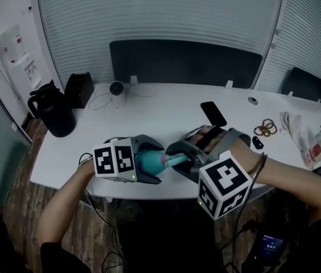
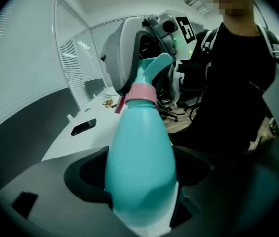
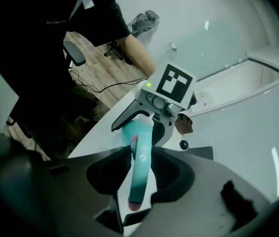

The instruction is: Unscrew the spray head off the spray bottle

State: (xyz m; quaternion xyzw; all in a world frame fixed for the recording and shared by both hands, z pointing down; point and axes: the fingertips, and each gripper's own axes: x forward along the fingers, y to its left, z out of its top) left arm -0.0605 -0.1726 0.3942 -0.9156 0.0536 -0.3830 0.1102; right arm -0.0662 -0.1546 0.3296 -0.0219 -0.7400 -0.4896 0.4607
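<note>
The spray bottle (image 1: 148, 160) is held on its side above the near edge of the table (image 1: 166, 101), between the two grippers. Its body is clamped tight by the left gripper (image 1: 142, 165), and the spray head (image 1: 175, 160) is gripped by the right gripper (image 1: 186, 161). The pink collar (image 2: 141, 92) under the head is shown plainly only in the left gripper view. The head's pink tip between the pads is seen only in the right gripper view.

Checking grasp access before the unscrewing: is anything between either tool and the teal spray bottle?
Nothing visible. The left tool is shut directly on the body of the teal plastic spray bottle, the right tool on its teal spray head, past the pink collar.
</note>
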